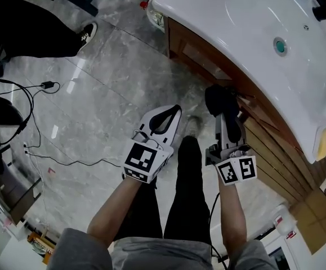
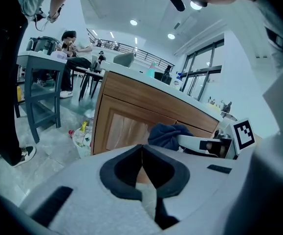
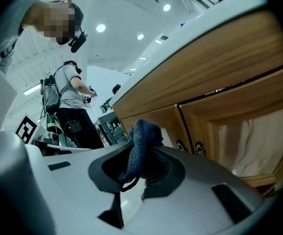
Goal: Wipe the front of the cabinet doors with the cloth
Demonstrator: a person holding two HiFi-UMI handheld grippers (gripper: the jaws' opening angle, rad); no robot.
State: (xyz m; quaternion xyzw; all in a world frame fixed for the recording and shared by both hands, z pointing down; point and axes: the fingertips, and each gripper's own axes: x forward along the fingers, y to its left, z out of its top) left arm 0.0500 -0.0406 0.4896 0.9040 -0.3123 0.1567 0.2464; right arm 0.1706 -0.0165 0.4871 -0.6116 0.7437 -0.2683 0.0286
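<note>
Two ring knobs (image 3: pixel 199 149) near cloth (image 3: pixel 141 141) — white sink (image 1: pixel 247 32) overhangs cabinet doors (image 3: pixel 239 131).

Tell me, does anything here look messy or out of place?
Nothing looks damaged or spilled. Only clutter: loose cables snake across the floor, and a filled plastic bag sits at the end of the cabinet.

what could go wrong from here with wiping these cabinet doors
1. The cloth is a bunched wad pinched in the right gripper; hard rubbing on the cabinet doors could drag it out.
2. The ring handles could snag its loose loop and tug it free.
3. The sink rim overhangs the doors, so a high stroke may knock it.
</note>
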